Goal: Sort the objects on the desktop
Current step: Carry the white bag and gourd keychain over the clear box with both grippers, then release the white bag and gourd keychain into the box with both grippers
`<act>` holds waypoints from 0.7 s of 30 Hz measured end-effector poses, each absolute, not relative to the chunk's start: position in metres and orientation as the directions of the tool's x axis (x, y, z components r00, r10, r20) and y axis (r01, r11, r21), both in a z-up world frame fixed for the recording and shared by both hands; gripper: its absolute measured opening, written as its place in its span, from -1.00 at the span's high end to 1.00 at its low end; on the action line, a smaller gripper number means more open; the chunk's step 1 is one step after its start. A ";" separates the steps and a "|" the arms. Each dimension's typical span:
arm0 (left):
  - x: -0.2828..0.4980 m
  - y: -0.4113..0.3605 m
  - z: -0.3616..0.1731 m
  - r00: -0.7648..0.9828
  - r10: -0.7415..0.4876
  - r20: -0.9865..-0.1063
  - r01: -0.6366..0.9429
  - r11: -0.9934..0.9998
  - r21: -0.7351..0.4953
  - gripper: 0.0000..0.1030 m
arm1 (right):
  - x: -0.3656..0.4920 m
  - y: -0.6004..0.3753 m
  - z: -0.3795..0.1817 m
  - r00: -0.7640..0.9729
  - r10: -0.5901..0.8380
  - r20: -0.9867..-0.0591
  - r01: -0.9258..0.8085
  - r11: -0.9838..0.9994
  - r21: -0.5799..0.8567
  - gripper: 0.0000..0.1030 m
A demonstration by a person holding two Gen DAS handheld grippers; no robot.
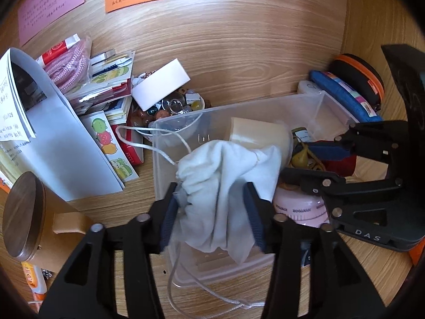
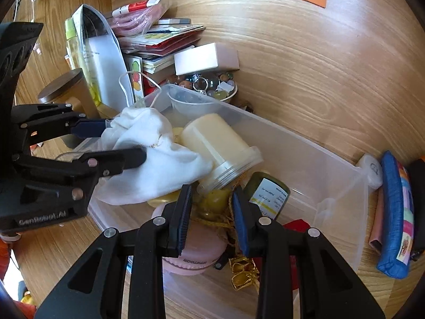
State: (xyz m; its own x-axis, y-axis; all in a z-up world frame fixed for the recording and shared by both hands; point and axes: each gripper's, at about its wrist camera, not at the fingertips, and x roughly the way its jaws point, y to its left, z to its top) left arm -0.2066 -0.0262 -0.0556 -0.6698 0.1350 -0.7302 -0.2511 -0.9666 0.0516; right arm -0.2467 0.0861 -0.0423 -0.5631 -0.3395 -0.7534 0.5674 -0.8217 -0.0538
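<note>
Wood-grain desk [image 1: 239, 53] carries a clear plastic bin [image 1: 265, 109], the landmark. Left of the bin lies a heap of papers [image 1: 66, 143] and sticker sheets. Over the bin's left end, the left gripper [image 1: 212, 218] is clenched on a white drawstring pouch [image 1: 228, 170], whose cord trails outside the rim. To finish well, it should likely lower the pouch fully inside, cord included, before releasing. At the bin's right, the right gripper [image 2: 212, 212] hangs with jaws parted around a yellow trinket [image 2: 216, 199], gripping nothing.
</note>
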 end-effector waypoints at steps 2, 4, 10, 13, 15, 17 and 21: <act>-0.205 -0.025 -0.056 -0.671 0.131 -0.730 -0.251 -0.966 0.057 -0.05 | -0.245 0.084 -0.042 -0.572 -0.328 -0.752 0.569 -0.818 -0.076 0.47; -0.205 -0.024 -0.056 -0.670 0.130 -0.731 -0.250 -0.967 0.057 -0.06 | -0.244 0.084 -0.041 -0.577 -0.322 -0.751 0.571 -0.816 -0.089 0.46; -0.204 -0.025 -0.054 -0.660 0.139 -0.738 -0.247 -0.968 0.038 -0.06 | -0.236 0.089 -0.034 -0.615 -0.312 -0.724 0.562 -0.818 -0.125 0.05; -0.201 -0.026 -0.052 -0.661 0.135 -0.738 -0.242 -0.970 0.038 -0.09 | -0.231 0.094 -0.028 -0.635 -0.311 -0.708 0.556 -0.820 -0.139 0.04; -0.199 -0.026 -0.050 -0.664 0.135 -0.736 -0.236 -0.971 0.035 -0.14 | -0.229 0.099 -0.024 -0.641 -0.313 -0.701 0.550 -0.824 -0.135 0.04; -0.197 -0.025 -0.048 -0.666 0.130 -0.734 -0.230 -0.972 0.036 -0.20 | -0.228 0.104 -0.021 -0.644 -0.313 -0.699 0.543 -0.830 -0.128 0.03; -0.192 -0.020 -0.044 -0.682 0.101 -0.724 -0.212 -0.975 0.063 -0.44 | -0.226 0.115 -0.018 -0.646 -0.307 -0.699 0.522 -0.845 -0.112 0.02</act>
